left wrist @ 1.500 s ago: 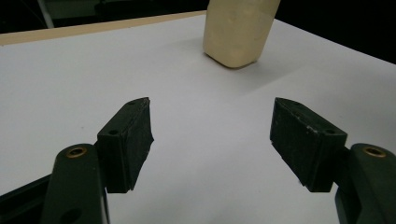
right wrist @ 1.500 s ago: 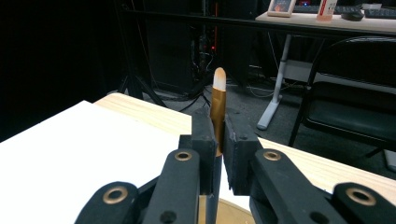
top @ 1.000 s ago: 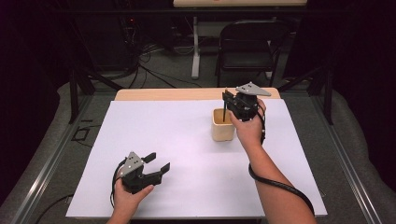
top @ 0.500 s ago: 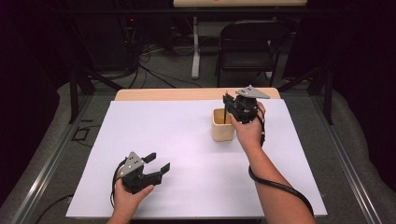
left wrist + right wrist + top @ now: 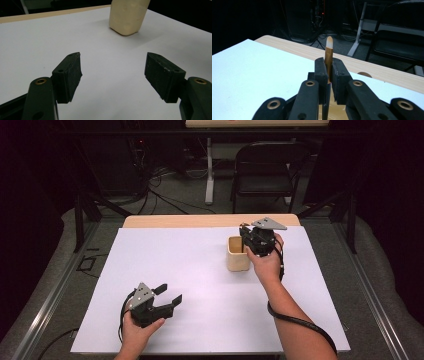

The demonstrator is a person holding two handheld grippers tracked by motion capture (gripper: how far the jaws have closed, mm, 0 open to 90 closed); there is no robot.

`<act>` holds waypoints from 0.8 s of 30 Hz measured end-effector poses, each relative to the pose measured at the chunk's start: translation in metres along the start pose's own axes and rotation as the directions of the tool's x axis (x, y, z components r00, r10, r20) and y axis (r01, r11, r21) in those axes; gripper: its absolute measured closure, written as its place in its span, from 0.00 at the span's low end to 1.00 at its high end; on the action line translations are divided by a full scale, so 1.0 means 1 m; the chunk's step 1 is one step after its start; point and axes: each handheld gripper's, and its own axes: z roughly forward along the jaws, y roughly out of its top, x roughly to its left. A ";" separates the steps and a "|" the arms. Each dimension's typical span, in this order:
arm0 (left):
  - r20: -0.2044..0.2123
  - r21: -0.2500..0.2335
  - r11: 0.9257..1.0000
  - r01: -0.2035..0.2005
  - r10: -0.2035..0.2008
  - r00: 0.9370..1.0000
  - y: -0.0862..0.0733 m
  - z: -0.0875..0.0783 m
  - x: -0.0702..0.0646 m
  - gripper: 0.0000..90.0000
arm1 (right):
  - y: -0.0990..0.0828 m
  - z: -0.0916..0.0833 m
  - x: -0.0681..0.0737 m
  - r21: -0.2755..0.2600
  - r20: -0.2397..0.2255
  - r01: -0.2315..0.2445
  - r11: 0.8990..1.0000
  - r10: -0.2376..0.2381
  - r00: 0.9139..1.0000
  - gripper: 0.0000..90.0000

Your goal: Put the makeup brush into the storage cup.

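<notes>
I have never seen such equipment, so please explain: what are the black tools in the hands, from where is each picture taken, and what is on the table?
A person sits at a table covered with a white sheet and holds a hand tool in each hand. Each tool is a gripper with two black jaws.

The wide picture comes from a camera above the table. The other two come from small cameras that ride on the grippers and look along their jaws.

On the sheet stands a cream cup, open at the top.

The left gripper is low over the sheet, jaws wide apart, holding nothing. Its camera sees the cup ahead.

The right gripper is beside the cup, shut on a thin brown stick with a pale tip, which stands upright between its jaws.
</notes>
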 end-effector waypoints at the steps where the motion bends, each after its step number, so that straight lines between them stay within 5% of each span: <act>1: 0.000 0.000 1.000 0.000 0.000 1.000 0.000 0.000 0.000 0.33 | 0.000 0.000 0.000 0.000 0.000 0.000 1.000 0.000 1.000 0.93; 7: -0.005 -0.001 1.000 0.001 -0.001 1.000 0.000 0.000 0.001 0.33 | -0.006 0.001 0.000 0.020 0.006 0.028 0.999 -0.028 1.000 0.93; 24: -0.003 0.000 1.000 0.005 -0.005 1.000 -0.001 0.000 0.001 0.33 | -0.017 0.006 -0.005 0.044 0.004 0.016 0.999 -0.016 1.000 0.93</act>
